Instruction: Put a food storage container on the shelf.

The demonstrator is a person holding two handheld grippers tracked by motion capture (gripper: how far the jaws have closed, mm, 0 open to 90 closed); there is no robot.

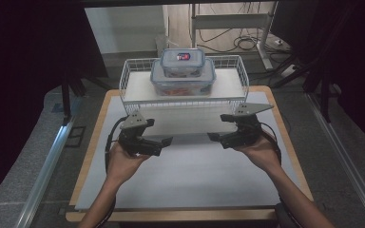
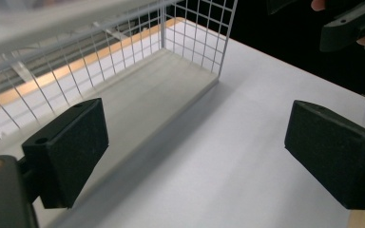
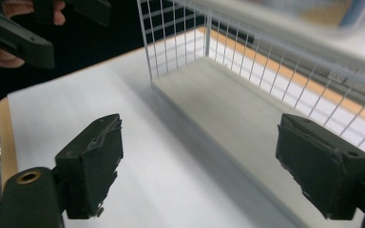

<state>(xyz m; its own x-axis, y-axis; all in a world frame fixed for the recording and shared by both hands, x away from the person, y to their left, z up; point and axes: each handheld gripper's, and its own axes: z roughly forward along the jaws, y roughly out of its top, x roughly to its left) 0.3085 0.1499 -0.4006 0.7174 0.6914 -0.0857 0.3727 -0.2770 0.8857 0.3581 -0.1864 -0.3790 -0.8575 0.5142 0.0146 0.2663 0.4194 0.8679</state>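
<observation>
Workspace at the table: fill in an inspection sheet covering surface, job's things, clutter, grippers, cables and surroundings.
Surface: white sheet on a wooden table, bare in front.
Job's things: small lidded container stacked on a larger lidded container, both on top of the white wire shelf at the table's far end.
Clutter: nothing seen.
Grippers: left tool and right tool both open, nothing between the jaws, held over the sheet in front of the shelf, tips facing each other.
Cables: a black cable trails from the left tool; more cables on the floor behind.
Surroundings: dark curtains, grey floor, metal frame legs.
</observation>
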